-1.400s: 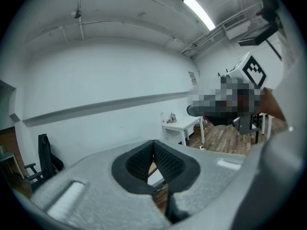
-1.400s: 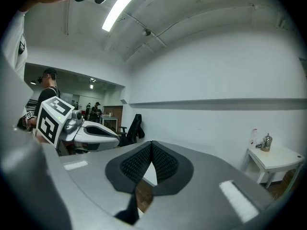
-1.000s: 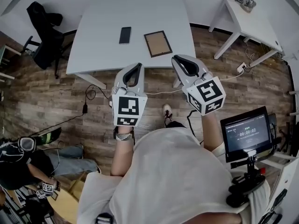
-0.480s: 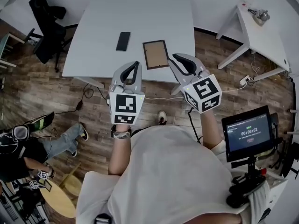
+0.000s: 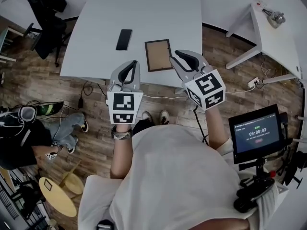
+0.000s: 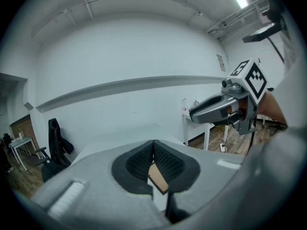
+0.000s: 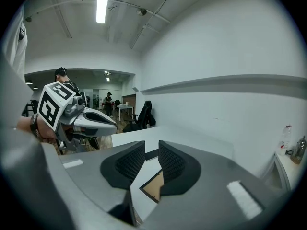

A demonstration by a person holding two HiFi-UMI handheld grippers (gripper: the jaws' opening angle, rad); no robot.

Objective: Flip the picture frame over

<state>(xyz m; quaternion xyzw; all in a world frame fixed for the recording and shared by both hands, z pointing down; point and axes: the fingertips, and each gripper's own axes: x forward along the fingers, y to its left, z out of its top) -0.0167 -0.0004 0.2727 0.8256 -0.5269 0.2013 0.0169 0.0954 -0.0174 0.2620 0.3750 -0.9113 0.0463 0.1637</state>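
A dark-rimmed picture frame point(image 5: 158, 55) with a brown face up lies near the front edge of the white table point(image 5: 144, 8). My left gripper point(image 5: 130, 65) hovers at that edge, just left of the frame, with its jaws shut and empty. Its own view shows the shut pads point(image 6: 153, 145) with the frame point(image 6: 158, 176) beyond them. My right gripper point(image 5: 178, 57) hangs just right of the frame's near corner. Its jaws point(image 7: 151, 150) have just been opening and stand open with nothing between them. The frame point(image 7: 153, 187) lies on the table beyond the gap.
A black phone point(image 5: 124, 39) lies left of the frame. A black chair point(image 5: 45, 13) stands at the table's left. A second white table point(image 5: 278, 37) is at the right. A screen on a stand point(image 5: 254, 135) is beside me, and a person point(image 5: 24, 138) sits at the left.
Both grippers have moved forward to the table's front edge and now flank the frame's near end. The person has stepped closer to the table.
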